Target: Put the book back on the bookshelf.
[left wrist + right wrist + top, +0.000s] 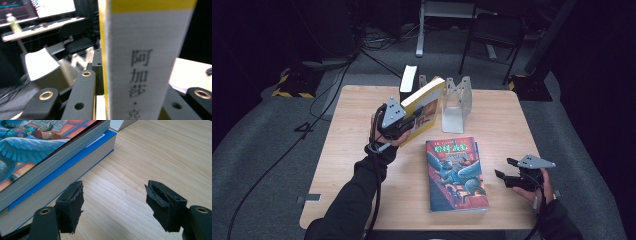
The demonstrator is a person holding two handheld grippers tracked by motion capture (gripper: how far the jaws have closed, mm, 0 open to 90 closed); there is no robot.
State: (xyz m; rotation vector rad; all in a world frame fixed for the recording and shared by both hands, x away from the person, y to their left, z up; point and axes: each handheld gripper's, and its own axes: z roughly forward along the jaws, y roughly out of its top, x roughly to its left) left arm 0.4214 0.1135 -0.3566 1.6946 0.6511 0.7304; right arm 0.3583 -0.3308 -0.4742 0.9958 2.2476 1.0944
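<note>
Presently, left gripper [408,122] clamped on one yellow book [424,102], right gripper [507,175] wide open, empty, beside two stacked books [456,175].

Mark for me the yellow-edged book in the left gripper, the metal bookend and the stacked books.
yellow-edged paperback book [426,102]: high view, front cover.
grey metal bookend [454,117]: high view, upright plate.
colourful illustrated book lying on top of the stack [456,175]: high view, cover middle.

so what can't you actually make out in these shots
- Yellow book, left gripper view: title cut off at the bottom edge, print blurred.
- Blue book, right gripper view: cover hidden under the illustrated book.
- Metal bookend, high view: what stands behind the yellow book is hidden.
</note>
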